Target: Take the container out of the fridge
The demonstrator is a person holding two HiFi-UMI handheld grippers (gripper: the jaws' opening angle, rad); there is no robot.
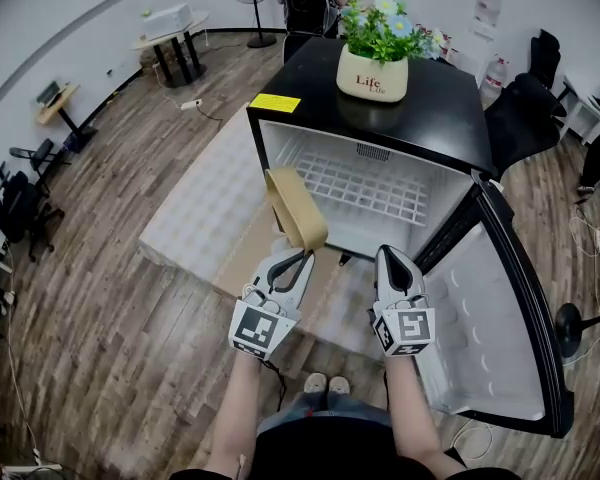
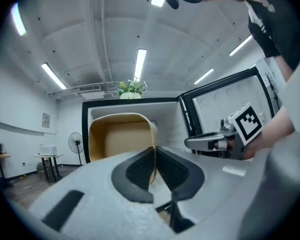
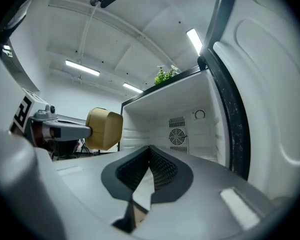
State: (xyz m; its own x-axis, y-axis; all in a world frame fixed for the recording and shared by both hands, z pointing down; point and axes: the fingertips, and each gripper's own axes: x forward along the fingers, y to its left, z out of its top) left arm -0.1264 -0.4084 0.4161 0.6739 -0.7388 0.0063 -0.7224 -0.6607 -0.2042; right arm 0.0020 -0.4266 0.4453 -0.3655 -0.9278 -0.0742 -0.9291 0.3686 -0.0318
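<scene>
A tan, open-topped container (image 1: 295,208) hangs in the air in front of the open black mini fridge (image 1: 450,108), tipped on its side. My left gripper (image 1: 298,258) is shut on its rim; in the left gripper view the container (image 2: 121,136) wall is pinched between the dark pads. My right gripper (image 1: 392,259) is shut with nothing in it, level beside the left one before the fridge opening. In the right gripper view the container (image 3: 104,128) shows at the left, and the white fridge interior (image 3: 180,124) lies ahead. The wire shelf (image 1: 365,190) inside is bare.
The fridge door (image 1: 505,318) stands swung open at the right. A potted plant (image 1: 375,53) sits on the fridge top. A pale mat (image 1: 195,203) lies on the wooden floor to the left. Desks, chairs and a fan stand further off.
</scene>
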